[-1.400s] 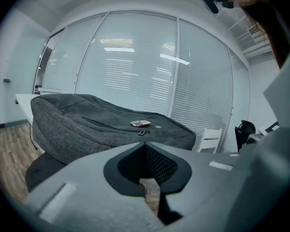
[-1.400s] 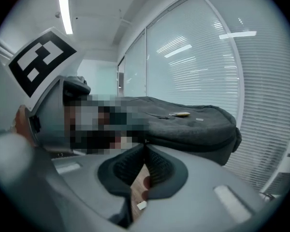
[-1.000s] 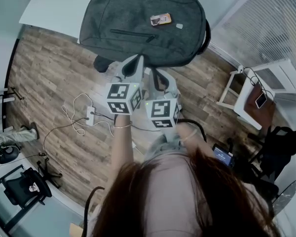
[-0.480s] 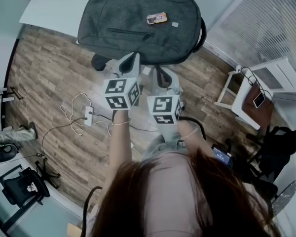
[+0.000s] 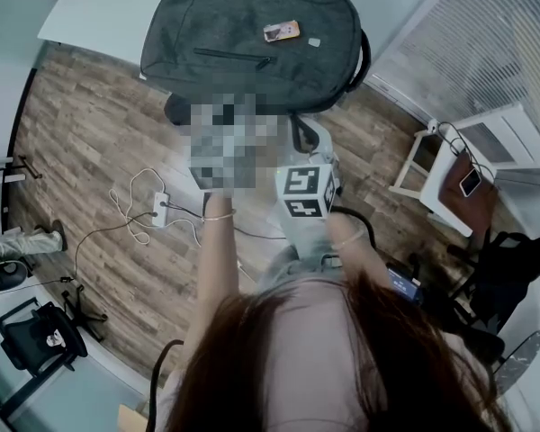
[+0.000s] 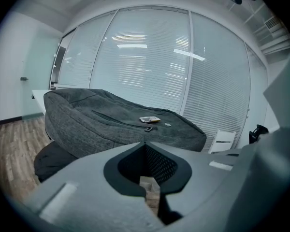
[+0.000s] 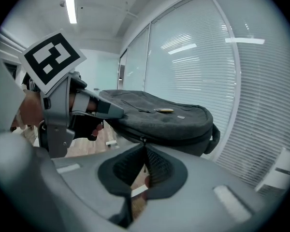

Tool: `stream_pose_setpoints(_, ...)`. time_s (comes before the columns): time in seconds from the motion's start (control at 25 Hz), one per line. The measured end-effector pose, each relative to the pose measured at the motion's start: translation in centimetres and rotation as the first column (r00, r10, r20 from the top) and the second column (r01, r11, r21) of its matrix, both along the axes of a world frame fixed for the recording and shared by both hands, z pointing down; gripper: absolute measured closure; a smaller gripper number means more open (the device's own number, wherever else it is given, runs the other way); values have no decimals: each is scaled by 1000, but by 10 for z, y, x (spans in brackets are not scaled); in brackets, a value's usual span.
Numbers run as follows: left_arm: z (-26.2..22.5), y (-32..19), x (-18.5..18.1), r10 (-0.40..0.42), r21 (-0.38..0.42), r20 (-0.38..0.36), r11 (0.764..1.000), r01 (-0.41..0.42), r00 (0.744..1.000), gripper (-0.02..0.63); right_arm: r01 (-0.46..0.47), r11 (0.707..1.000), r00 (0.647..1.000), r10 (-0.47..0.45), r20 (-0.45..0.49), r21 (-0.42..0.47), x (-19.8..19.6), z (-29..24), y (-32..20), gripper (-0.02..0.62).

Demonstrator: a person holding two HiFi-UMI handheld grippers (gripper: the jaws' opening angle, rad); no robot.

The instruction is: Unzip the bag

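One grey bag (image 5: 252, 39) lies on one white bench (image 5: 99, 7), far. One small packet (image 5: 281, 31) sits on the bag. There are two tools, the left hand-held gripper (image 6: 145, 144) and the right hand-held gripper (image 7: 144, 141). One power strip (image 5: 159, 207) lies left on the floor (image 5: 72, 133).

Left hand-held gripper (image 6: 145, 144) jaws together, nothing between. Grey bag (image 6: 96, 124) ahead, pocket zip pull (image 6: 148, 128) beside small tag (image 6: 149, 119). Window blinds (image 6: 145, 66) behind.

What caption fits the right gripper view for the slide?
Right gripper, jaws together, points at the side zipper of the grey backpack; left gripper alongside, also shut.
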State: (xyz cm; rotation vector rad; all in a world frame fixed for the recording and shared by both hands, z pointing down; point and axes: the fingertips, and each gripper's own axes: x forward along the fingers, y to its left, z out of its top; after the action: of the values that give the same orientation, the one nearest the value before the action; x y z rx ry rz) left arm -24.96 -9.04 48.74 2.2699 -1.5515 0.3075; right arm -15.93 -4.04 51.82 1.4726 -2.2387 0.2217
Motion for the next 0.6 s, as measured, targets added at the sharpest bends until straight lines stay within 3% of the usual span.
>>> stream_pose_setpoints(0.6,-1,1,0,-16,6,-8,1000,16,1000,598,-32,999,999,31,-13,-9,32,1,-6,584)
